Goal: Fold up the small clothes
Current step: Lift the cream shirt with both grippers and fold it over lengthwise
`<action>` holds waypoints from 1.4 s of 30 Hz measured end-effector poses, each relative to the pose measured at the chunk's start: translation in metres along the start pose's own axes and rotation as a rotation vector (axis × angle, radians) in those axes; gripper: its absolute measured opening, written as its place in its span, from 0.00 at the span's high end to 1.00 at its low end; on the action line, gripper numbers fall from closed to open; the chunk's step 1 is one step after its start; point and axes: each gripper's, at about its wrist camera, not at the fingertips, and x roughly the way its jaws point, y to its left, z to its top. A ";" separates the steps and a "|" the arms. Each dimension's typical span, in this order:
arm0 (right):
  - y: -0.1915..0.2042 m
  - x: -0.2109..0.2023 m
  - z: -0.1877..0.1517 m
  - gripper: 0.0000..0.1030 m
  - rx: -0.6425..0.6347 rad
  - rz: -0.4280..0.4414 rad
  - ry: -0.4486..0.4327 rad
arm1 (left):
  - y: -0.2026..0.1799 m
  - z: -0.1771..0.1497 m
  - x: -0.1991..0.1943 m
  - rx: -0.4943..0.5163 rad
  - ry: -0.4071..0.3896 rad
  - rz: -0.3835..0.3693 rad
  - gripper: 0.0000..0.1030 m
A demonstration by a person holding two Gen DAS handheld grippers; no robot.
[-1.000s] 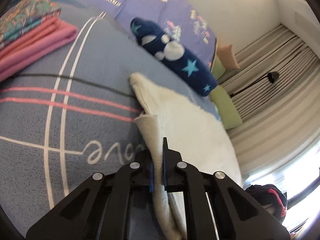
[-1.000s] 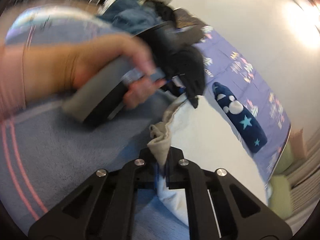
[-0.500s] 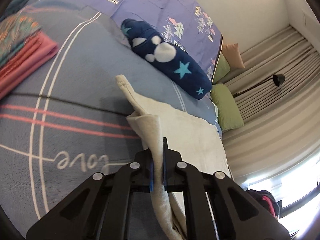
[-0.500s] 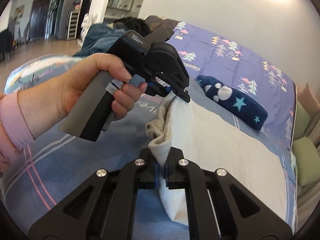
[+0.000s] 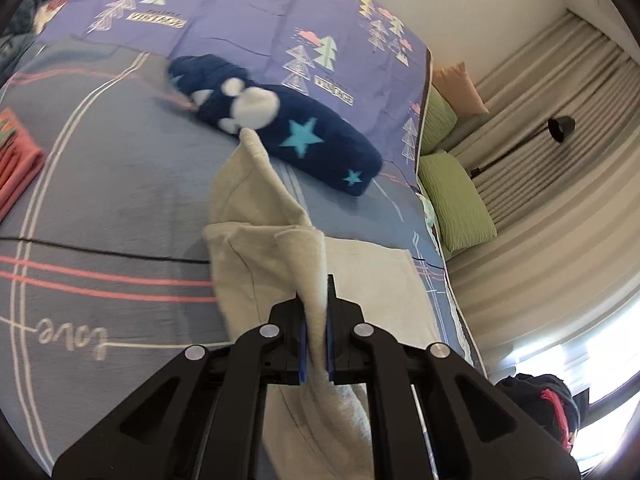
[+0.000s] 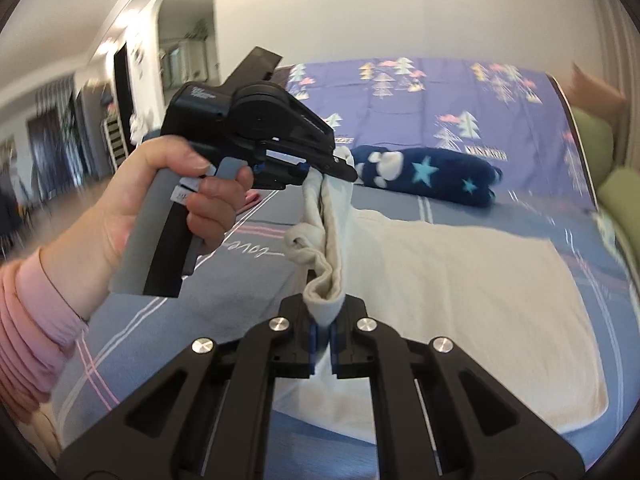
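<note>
A cream garment (image 6: 460,280) lies spread on the blue-grey bedspread (image 6: 160,320), with its near edge lifted off the bed. My left gripper (image 5: 315,312) is shut on one bunched corner of the cream garment (image 5: 260,240). In the right wrist view that same left gripper (image 6: 340,168), held by a hand (image 6: 160,200) in a pink sleeve, pinches the cloth at upper left. My right gripper (image 6: 323,320) is shut on another bunched corner of the edge. The cloth hangs in folds between the two grips.
A dark blue plush pillow with stars (image 5: 288,128) lies across the bed beyond the garment. A purple sheet with tree prints (image 5: 260,8) covers the back. Folded pink clothes (image 5: 16,168) sit at the left edge. Green cushions (image 5: 456,200) and curtains (image 5: 560,160) stand at the right.
Both grippers have risen with the cream edge, lifting it further off the bed and toward the blue pillow. The right gripper has rolled, so its view now stands level.
</note>
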 end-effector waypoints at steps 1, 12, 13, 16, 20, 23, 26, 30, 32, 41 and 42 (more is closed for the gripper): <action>-0.011 -0.004 0.000 0.96 0.030 0.000 -0.003 | -0.009 0.000 0.006 0.009 0.005 0.007 0.94; -0.105 -0.033 -0.014 0.96 0.217 -0.055 -0.033 | -0.099 0.000 0.080 0.091 0.106 0.024 0.94; -0.115 -0.036 -0.017 0.96 0.238 -0.062 -0.036 | -0.105 0.000 0.087 0.093 0.116 0.025 0.94; -0.139 -0.042 -0.023 0.96 0.291 -0.079 -0.046 | -0.123 -0.003 0.110 0.099 0.142 0.022 0.94; -0.169 -0.051 -0.033 0.96 0.347 -0.122 -0.048 | -0.150 -0.010 0.146 0.112 0.182 0.040 0.94; -0.188 -0.057 -0.041 0.96 0.387 -0.143 -0.041 | -0.168 -0.018 0.167 0.140 0.207 0.047 0.94; -0.209 -0.060 -0.052 0.96 0.450 -0.141 -0.026 | -0.182 -0.026 0.190 0.172 0.236 0.062 0.94; -0.225 -0.060 -0.063 0.96 0.488 -0.154 -0.011 | -0.197 -0.036 0.214 0.210 0.266 0.081 0.94; -0.230 -0.060 -0.069 0.96 0.504 -0.152 -0.002 | -0.203 -0.042 0.224 0.236 0.279 0.098 0.94; -0.236 -0.058 -0.084 0.96 0.550 -0.140 0.025 | -0.215 -0.055 0.252 0.303 0.304 0.173 0.91; -0.237 -0.057 -0.085 0.96 0.550 -0.140 0.026 | -0.215 -0.055 0.253 0.308 0.302 0.177 0.91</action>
